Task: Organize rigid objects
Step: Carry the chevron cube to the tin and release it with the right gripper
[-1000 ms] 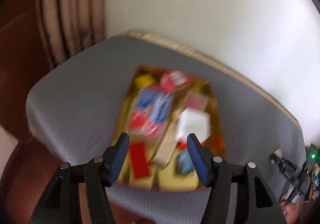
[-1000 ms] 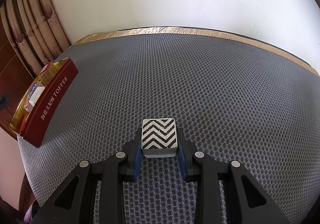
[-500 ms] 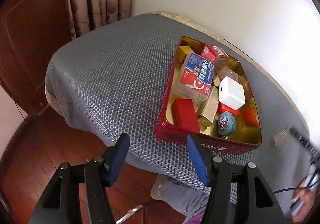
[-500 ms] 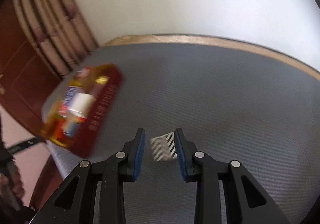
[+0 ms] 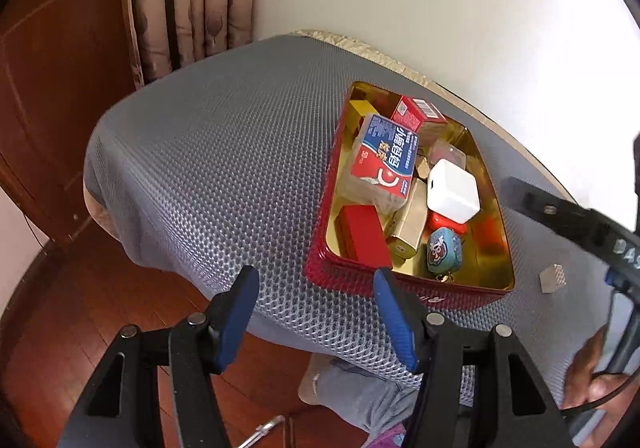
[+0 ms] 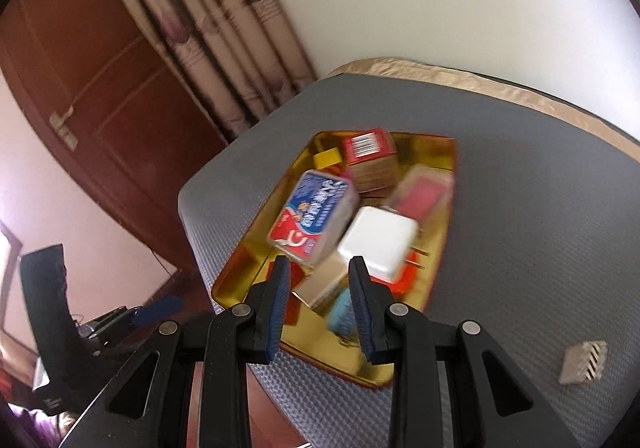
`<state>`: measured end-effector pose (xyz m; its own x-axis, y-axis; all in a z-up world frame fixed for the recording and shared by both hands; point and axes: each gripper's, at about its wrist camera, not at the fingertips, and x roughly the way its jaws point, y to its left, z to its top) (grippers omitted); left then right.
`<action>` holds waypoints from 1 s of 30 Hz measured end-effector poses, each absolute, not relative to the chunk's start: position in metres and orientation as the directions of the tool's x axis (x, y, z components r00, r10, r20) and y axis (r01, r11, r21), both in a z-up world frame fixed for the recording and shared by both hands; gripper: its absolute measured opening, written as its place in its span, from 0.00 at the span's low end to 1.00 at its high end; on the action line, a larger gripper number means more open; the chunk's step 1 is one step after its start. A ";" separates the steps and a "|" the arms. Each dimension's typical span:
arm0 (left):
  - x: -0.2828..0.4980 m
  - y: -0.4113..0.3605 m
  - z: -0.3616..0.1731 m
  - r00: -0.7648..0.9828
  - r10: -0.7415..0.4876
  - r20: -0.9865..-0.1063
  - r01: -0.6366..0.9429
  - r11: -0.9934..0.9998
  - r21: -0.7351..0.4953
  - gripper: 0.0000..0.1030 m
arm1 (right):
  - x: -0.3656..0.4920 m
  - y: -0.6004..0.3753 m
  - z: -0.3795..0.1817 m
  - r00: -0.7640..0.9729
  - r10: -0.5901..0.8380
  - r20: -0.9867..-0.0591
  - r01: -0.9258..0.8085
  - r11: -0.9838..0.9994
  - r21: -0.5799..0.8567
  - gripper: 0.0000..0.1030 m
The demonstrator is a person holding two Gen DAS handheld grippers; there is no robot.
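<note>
Clutter fills the red tin (image 5: 408,290): a white charger (image 6: 378,240), a blue-and-red pack (image 5: 386,156), small boxes, heaped loosely and awaiting sorting. One zigzag-patterned block (image 6: 584,362) lies alone on the grey mesh cushion (image 5: 224,168), apart from the tin's near corner. My right gripper (image 6: 318,284) hangs over the tin, jaws parted and empty, probably choosing a piece. My left gripper (image 5: 316,296) waits wide open near the cushion's edge, holding nothing.

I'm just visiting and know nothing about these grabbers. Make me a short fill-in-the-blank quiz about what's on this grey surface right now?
1. The white charger lies inside the ___ tin.
2. The small zigzag-striped block sits ___ the tin, on the grey mesh mat.
3. The left gripper holds ___.
4. The right gripper has its jaws ___.

Missing words: red; outside; nothing; open
</note>
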<state>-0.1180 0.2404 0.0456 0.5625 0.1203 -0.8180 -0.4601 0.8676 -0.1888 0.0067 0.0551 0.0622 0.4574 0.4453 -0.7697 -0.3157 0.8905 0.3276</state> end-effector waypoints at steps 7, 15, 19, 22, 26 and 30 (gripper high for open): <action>-0.116 0.245 0.040 0.546 0.102 -0.831 -0.464 0.863 -0.199 0.59 | 0.008 0.074 0.047 0.459 0.391 -0.797 -0.320 0.910 0.262 0.28; -0.117 0.249 0.032 0.534 0.046 -0.844 -0.477 0.841 -0.256 0.59 | -0.020 -0.056 0.048 0.530 -0.010 -0.848 -0.068 0.996 -0.054 0.81; -0.116 0.242 0.032 0.527 0.048 -0.848 -0.461 0.855 -0.238 0.59 | -0.013 -0.098 0.011 0.431 -0.042 -0.902 -0.015 0.998 -0.054 0.75; -0.114 0.238 0.032 0.521 0.053 -0.852 -0.451 0.865 -0.222 0.59 | -0.006 -0.103 -0.012 0.380 -0.025 -0.925 -0.018 0.999 -0.034 0.54; -0.112 0.237 0.029 0.509 0.053 -0.859 -0.449 0.868 -0.212 0.59 | -0.007 -0.097 -0.022 0.374 -0.016 -0.927 -0.049 0.998 -0.038 0.27; -0.114 0.241 0.031 0.523 0.052 -0.851 -0.459 0.858 -0.230 0.59 | -0.009 -0.073 0.011 0.455 0.094 -0.886 -0.114 0.992 0.047 0.27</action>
<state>-0.1139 0.2414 0.0306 0.5231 0.0524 -0.8507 -0.4593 0.8581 -0.2295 -0.0092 -0.0730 0.0115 0.4545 0.0940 -0.8858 -0.1143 0.9924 0.0466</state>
